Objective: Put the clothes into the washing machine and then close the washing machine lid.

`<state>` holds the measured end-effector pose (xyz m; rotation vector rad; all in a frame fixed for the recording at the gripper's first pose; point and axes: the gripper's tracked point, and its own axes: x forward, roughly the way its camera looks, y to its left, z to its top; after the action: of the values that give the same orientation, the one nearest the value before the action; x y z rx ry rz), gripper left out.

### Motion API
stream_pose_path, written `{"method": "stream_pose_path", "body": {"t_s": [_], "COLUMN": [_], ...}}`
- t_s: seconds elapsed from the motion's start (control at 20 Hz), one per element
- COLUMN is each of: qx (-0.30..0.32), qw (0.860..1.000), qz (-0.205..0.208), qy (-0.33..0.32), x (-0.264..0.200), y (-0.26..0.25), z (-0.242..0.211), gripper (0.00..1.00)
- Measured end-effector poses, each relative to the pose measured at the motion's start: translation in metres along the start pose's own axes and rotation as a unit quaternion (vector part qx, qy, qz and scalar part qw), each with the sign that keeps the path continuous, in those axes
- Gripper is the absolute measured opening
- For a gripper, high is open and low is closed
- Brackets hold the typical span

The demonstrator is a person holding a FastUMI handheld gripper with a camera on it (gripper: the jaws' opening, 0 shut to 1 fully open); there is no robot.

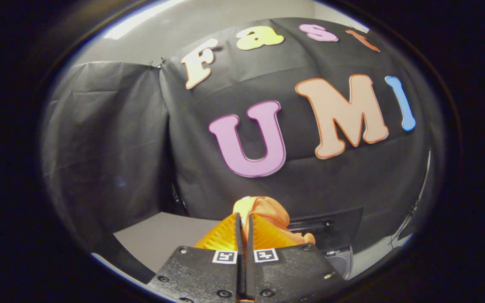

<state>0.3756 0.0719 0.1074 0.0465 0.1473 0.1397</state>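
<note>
Washing machine (331, 233), a dark-panelled unit with its pale rim low beyond my fingers on the grey table (162, 240), waits as I carry soft orange cloth (267, 212) pinched in the nearly closed orange-fingered gripper (244, 231), so next I judge lowering over the drum and releasing.

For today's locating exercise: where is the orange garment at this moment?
In the gripper view, the orange garment is pinched between the nearly closed fingers of the gripper, bunching up just beyond their tips, above the grey table and left of the dark washing machine.
</note>
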Motion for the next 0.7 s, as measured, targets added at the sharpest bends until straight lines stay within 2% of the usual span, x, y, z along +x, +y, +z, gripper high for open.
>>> {"method": "stream_pose_path", "body": {"t_s": [0.25,0.5,0.7], "qx": [0.02,0.051,0.084], "qw": [0.999,0.991,0.983], "qz": [-0.031,-0.061,-0.086], "qy": [0.037,0.108,0.138], "x": [0.014,0.024,0.036], "y": [-0.054,-0.088,-0.1], "z": [-0.087,-0.202,-0.247], "gripper": [0.0,0.01,0.01]}}
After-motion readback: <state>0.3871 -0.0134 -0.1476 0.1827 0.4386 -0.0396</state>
